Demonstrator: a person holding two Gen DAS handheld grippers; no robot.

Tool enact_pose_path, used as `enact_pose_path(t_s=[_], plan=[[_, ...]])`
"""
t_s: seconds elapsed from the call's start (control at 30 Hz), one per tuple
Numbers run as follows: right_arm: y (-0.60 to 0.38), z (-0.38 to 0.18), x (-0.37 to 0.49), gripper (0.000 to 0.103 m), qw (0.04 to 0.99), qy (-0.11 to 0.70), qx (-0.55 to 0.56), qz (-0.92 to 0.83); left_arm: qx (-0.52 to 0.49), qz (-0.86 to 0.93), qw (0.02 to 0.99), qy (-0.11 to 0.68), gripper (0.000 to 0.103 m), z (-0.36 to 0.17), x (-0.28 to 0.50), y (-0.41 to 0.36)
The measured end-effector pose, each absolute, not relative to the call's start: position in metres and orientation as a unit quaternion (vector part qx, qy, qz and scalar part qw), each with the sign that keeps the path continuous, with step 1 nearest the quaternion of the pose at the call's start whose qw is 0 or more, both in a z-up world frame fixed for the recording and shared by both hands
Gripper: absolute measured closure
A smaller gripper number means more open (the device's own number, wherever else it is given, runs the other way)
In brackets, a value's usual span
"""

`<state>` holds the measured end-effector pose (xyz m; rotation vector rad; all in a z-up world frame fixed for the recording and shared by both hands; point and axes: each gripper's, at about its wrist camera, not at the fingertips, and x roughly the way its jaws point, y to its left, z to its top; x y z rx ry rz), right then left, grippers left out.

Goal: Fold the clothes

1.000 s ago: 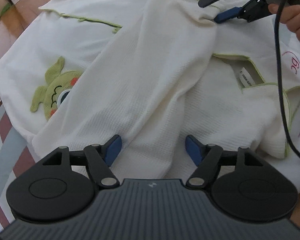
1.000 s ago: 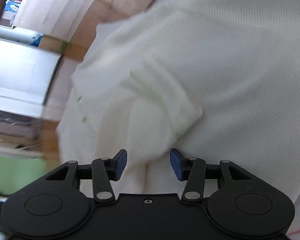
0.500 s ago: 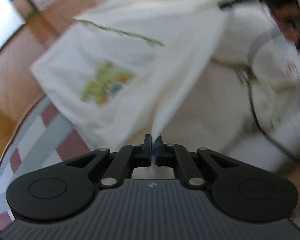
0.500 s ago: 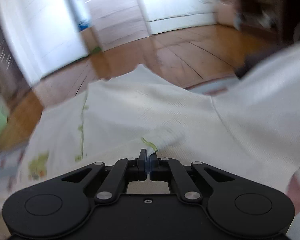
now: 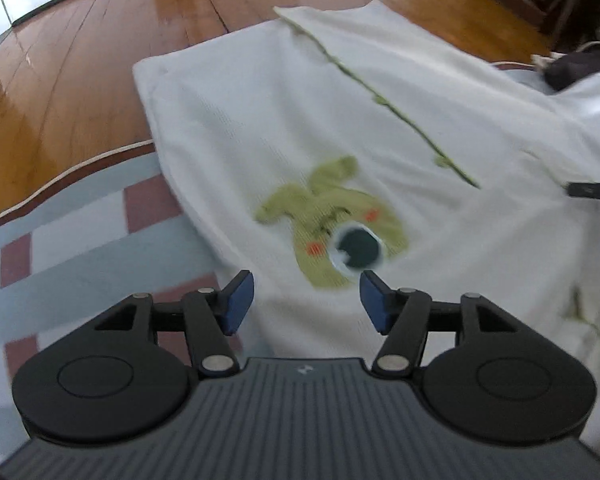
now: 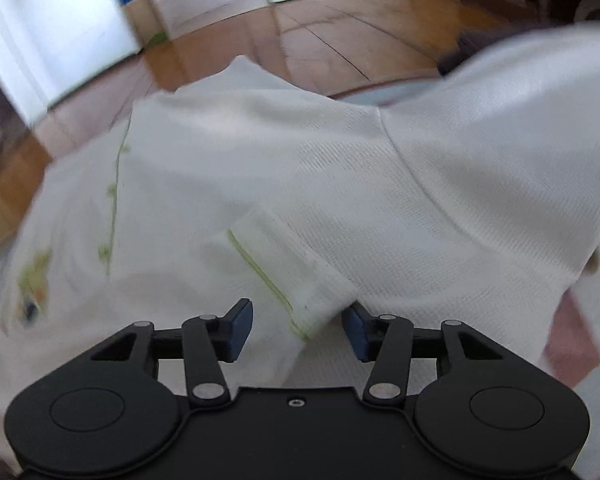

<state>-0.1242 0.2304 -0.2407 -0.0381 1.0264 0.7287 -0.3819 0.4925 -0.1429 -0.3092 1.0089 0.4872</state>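
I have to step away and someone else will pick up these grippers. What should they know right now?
Left gripper: fingers just opened, nothing between them, over the white garment near its green monster patch.
Right gripper: fingers just opened; the sleeve cuff lies between them, released.
Garment spread on the checked rug.
Done: sleeve laid across the body.
Left: remaining folds.

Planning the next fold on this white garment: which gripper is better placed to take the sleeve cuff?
The right gripper. The green-trimmed sleeve cuff lies right at its open jaws, which have just opened. The left gripper, also just opened, hovers over the green monster patch, with no cuff nearby.
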Motion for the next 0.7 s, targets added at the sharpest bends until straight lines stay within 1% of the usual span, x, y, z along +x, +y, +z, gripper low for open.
enact_pose_path(t_s=[0.1, 0.17, 0.2, 0.33, 0.4, 0.5, 0.53, 0.57, 0.6, 0.63, 0.67, 0.7], plan=[[0.227, -0.245, -0.118, 0.048, 0.802, 0.5, 0.013, 0.325, -0.101, 0.156, 0.855, 0.484, 0.04, -0.17, -0.365, 0.489], [0.227, -0.242, -0.117, 0.048, 0.8, 0.503, 0.014, 0.326, -0.113, 0.098, 0.854, 0.498, 0.039, -0.183, -0.363, 0.491], [0.227, -0.241, -0.116, 0.048, 0.8, 0.502, 0.012, 0.328, -0.118, 0.075, 0.855, 0.499, 0.034, -0.188, -0.365, 0.493], [0.232, -0.224, -0.107, 0.048, 0.821, 0.462, -0.033, 0.334, -0.152, 0.022, 0.851, 0.503, 0.031, -0.189, -0.378, 0.505], [0.242, -0.213, -0.098, 0.048, 0.819, 0.453, -0.061, 0.348, -0.177, 0.01, 0.846, 0.504, 0.018, -0.189, -0.385, 0.513], [0.258, -0.208, -0.076, 0.048, 0.761, 0.511, -0.029, 0.398, -0.2, -0.001, 0.849, 0.489, 0.018, -0.191, -0.394, 0.519], [0.264, -0.209, -0.072, 0.048, 0.753, 0.517, -0.027, 0.405, -0.201, 0.001, 0.853, 0.482, 0.02, -0.191, -0.396, 0.518], [0.271, -0.211, -0.071, 0.046, 0.754, 0.514, -0.04, 0.407, -0.194, 0.001, 0.855, 0.482, 0.04, -0.19, -0.398, 0.515], [0.279, -0.213, -0.07, 0.044, 0.756, 0.507, -0.059, 0.409, -0.183, 0.0, 0.855, 0.485, 0.078, -0.187, -0.399, 0.51], [0.286, -0.219, -0.072, 0.044, 0.757, 0.499, -0.088, 0.413, -0.172, -0.001, 0.855, 0.489, 0.091, -0.185, -0.4, 0.506], [0.293, -0.227, -0.075, 0.044, 0.751, 0.494, -0.116, 0.423, -0.17, -0.001, 0.856, 0.488, 0.092, -0.183, -0.401, 0.505], [0.3, -0.234, -0.078, 0.049, 0.743, 0.49, -0.144, 0.432, -0.176, 0.0, 0.858, 0.483, 0.097, -0.18, -0.404, 0.506]])
